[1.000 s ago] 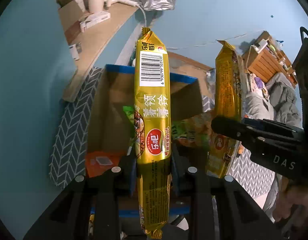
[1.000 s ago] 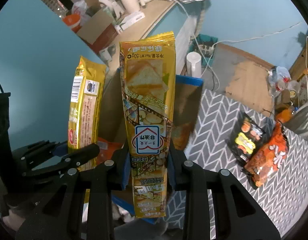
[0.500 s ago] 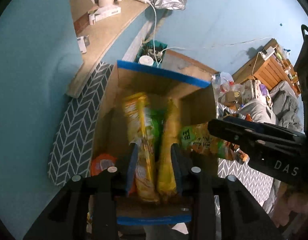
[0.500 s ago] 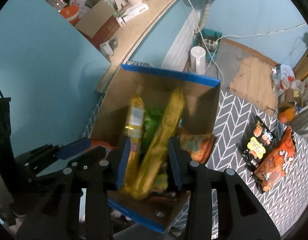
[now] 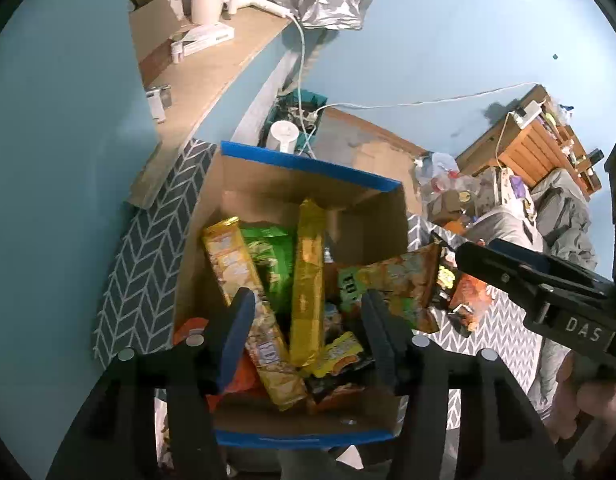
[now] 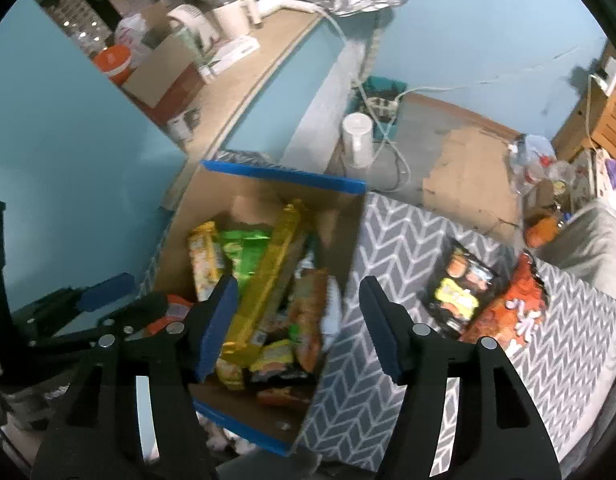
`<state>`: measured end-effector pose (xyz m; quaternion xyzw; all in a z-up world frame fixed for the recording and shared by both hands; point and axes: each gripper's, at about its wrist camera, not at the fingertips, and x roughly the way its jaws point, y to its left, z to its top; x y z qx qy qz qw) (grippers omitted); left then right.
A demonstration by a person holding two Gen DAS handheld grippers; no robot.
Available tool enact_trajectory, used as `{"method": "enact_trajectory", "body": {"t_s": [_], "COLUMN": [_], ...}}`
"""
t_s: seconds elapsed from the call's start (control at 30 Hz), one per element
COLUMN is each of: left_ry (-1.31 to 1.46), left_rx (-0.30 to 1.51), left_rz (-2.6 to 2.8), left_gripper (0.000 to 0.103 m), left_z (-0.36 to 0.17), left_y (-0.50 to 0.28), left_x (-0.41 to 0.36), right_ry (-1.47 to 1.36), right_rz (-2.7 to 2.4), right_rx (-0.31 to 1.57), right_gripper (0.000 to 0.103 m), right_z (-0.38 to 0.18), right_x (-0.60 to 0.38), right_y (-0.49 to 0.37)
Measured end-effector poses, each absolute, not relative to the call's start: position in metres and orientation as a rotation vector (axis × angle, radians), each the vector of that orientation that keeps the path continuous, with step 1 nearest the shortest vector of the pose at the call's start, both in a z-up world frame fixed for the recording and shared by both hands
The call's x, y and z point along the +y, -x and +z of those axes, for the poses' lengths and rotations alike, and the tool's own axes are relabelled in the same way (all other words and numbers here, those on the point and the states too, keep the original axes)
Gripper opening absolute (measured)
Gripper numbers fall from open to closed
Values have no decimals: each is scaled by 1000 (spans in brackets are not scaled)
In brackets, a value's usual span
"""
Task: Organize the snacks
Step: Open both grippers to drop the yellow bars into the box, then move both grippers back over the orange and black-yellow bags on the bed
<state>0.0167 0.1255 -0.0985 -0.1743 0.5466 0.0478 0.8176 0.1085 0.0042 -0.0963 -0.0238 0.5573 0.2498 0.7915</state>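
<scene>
Two wrist views look steeply down into an open cardboard box point(image 5: 267, 184) with blue-taped edges, sitting centre frame on a grey chevron-patterned tabletop point(image 6: 408, 240). The left gripper point(image 5: 305, 336) and the right gripper point(image 6: 297, 324) hang over the box, each with jaws that have just been opening and now stand about half apart, holding nothing. Two long gold snack packs lie loose in the box: one point(image 5: 243, 280) slanting at left of centre, one point(image 5: 307, 280) nearly upright in the middle, resting on a green bag point(image 5: 267, 256) and other packets.

Two snacks remain outside, at the right of the right wrist view: a black packet point(image 6: 464, 292) and an orange packet point(image 6: 516, 304), just beside each other.

Risks, as a judgement: the upright gold pack looks unsettled and could topple or ride up over the rim. The box is crowded, so later packets may slide off the heap. The two grippers are close together and could knock each other when moving off. Thin crinkly bags lying flat may slip from a shallow pinch.
</scene>
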Motion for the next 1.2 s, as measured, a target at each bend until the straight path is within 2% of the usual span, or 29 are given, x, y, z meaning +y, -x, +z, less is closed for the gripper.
{"method": "enact_trajectory", "body": {"t_s": [0.23, 0.4, 0.73, 0.8, 0.97, 1.07, 1.2], "left_ry": [354, 330, 285, 274, 249, 236, 212], "left_rx": [1168, 1169, 1183, 1184, 1191, 1202, 1237], "left_rz": [34, -14, -100, -121, -159, -170, -189], "left_gripper": [61, 66, 68, 71, 72, 77, 77], "left_z": [-93, -88, -81, -80, -81, -85, -98], "left_y": [-29, -40, -65, -72, -89, -100, -117], "left_x": [99, 80, 35, 23, -3, -19, -42], "right_ry": [26, 12, -29, -39, -62, -69, -98], "right_rz": [444, 367, 263, 243, 189, 154, 123], "right_rx": [1189, 1176, 1195, 1202, 1243, 1270, 1304], "right_gripper": [67, 74, 76, 76, 77, 77, 77], "right_z": [-93, -90, -100, -105, -122, -134, -149], "right_x": [-34, -62, -113, -124, -152, -171, -193], "right_y": [-114, -117, -122, -124, -131, -136, -144]}}
